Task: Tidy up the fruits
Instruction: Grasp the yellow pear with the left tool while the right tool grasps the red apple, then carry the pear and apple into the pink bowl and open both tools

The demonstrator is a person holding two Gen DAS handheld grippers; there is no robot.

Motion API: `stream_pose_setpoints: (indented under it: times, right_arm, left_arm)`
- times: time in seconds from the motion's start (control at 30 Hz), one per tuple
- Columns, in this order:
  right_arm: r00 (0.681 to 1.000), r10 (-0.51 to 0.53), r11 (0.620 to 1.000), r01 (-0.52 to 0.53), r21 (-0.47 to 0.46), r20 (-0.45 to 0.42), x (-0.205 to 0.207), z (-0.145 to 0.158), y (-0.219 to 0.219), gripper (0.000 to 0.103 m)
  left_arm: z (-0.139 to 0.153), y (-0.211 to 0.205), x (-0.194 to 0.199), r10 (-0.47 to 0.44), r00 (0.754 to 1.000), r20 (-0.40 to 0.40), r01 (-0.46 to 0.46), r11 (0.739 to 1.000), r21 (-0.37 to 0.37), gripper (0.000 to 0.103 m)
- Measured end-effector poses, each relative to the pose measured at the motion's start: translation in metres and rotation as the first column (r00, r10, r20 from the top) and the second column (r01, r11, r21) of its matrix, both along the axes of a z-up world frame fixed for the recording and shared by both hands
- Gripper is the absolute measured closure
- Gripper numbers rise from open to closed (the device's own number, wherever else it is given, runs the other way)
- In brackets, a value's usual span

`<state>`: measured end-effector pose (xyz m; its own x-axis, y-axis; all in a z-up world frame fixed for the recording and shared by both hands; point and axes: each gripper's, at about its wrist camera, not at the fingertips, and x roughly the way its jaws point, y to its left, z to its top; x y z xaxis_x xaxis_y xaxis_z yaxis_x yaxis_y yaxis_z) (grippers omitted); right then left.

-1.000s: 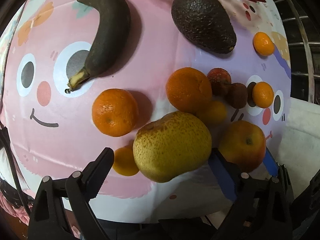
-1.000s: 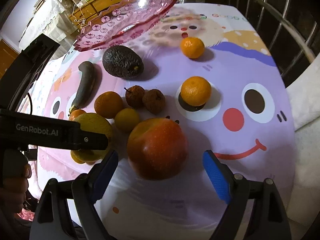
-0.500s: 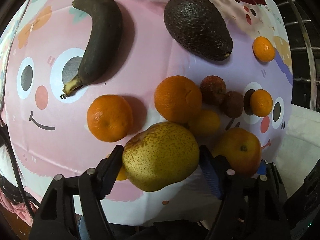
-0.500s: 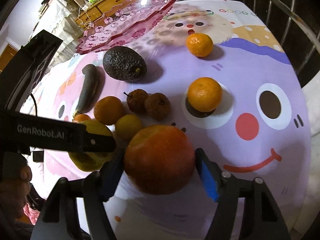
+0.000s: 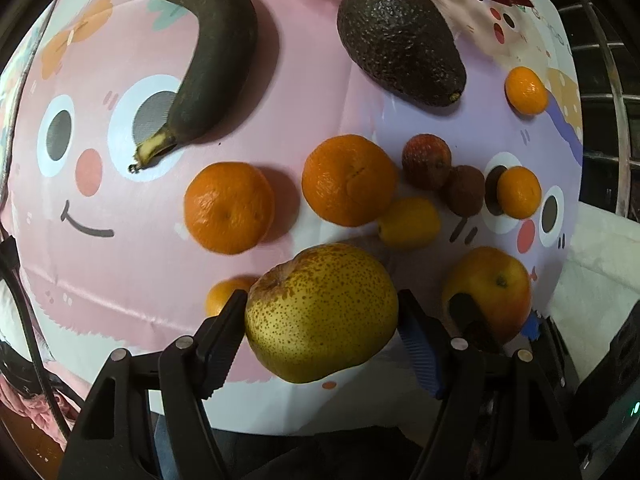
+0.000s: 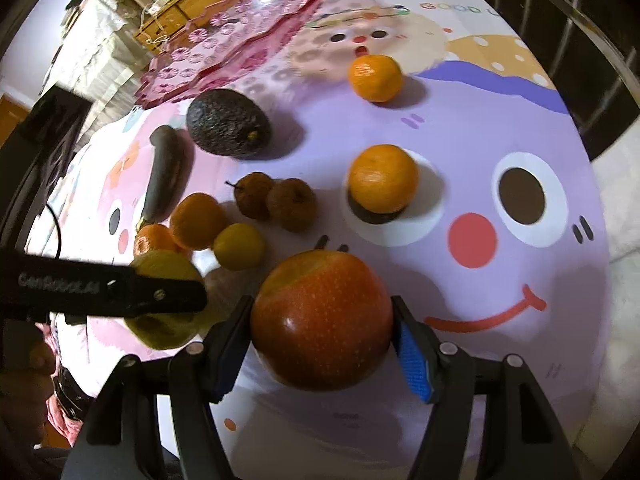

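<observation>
Left gripper point(image 5: 322, 316) clamps the pear point(image 5: 322, 312), jaws about half open and closing, both pads touching its sides. Left of the left jaw, half hidden behind it, a small orange point(image 5: 224, 294). Ahead of the jaws, left to right: mandarin point(image 5: 229, 207), big orange point(image 5: 349, 179), lemon point(image 5: 409, 223), two lychees point(image 5: 442, 174). Farther ahead, a black banana point(image 5: 212, 64) on the left and an avocado point(image 5: 400, 40) on the right. Right of the right jaw sits the apple point(image 5: 492, 288), with the other gripper's finger on it.

Right gripper point(image 6: 322, 320) holds the apple point(image 6: 322, 320) squarely between its jaws, half open, pads pressed on both sides. Left of the left jaw, the left gripper point(image 6: 108, 290) with the pear point(image 6: 164, 300) in it. Ahead, slightly left: lemon point(image 6: 239, 246), lychees point(image 6: 276, 200), avocado point(image 6: 228, 122). Ahead and right: one tangerine point(image 6: 382, 178), another tangerine point(image 6: 375, 77) farther out. Far ahead left, a pink tray point(image 6: 240, 36) at the cloth point(image 6: 500, 340) edge. All fruit lies on the cloth.
</observation>
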<state>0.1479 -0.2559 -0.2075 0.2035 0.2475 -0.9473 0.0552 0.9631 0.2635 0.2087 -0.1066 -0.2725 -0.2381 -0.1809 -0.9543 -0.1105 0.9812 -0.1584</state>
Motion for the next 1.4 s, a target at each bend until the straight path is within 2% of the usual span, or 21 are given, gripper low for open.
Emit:
stream_pose_setpoints:
  times: [0.23,0.43,0.57,0.83,1.0,1.1,1.23,1.4]
  right_arm:
    - [0.999,-0.029,1.0,0.029,0.0,0.014,0.011,0.023,-0.019,0.037]
    - [0.996,-0.014,1.0,0.014,-0.006,0.087,0.034,0.057,-0.022,0.037]
    - [0.988,0.009,0.999,-0.002,-0.04,0.154,0.052,0.081,-0.016,0.037]
    - [0.964,0.019,0.999,-0.007,-0.046,0.265,0.097,0.12,-0.003,0.037]
    - [0.949,0.017,1.0,-0.011,-0.019,0.314,0.123,0.129,0.009,0.037]
    - [0.942,0.025,1.0,-0.021,-0.015,0.334,0.141,0.127,0.016,0.037]
    - [0.94,0.05,0.999,-0.041,-0.034,0.336,0.163,0.115,0.027,0.036]
    - [0.955,0.09,0.996,-0.078,-0.053,0.283,0.185,0.085,0.039,0.036]
  left_arm:
    - [0.028,0.013,0.001,-0.009,0.999,0.036,0.01,1.0,-0.017,0.031]
    - [0.077,0.035,0.026,-0.022,0.992,0.123,0.025,0.999,-0.024,0.031]
    - [0.114,0.06,0.049,-0.023,0.982,0.187,0.032,0.999,-0.043,0.031]
    - [0.156,0.084,0.091,-0.023,0.943,0.332,0.044,0.998,-0.054,0.031]
    - [0.16,0.09,0.119,-0.02,0.911,0.413,0.051,0.997,-0.063,0.031]
    - [0.158,0.09,0.137,-0.029,0.877,0.479,0.065,0.996,-0.06,0.031]
    - [0.146,0.086,0.158,-0.044,0.84,0.541,0.086,0.995,-0.052,0.031]
    - [0.123,0.082,0.174,-0.055,0.808,0.586,0.103,0.993,-0.049,0.031]
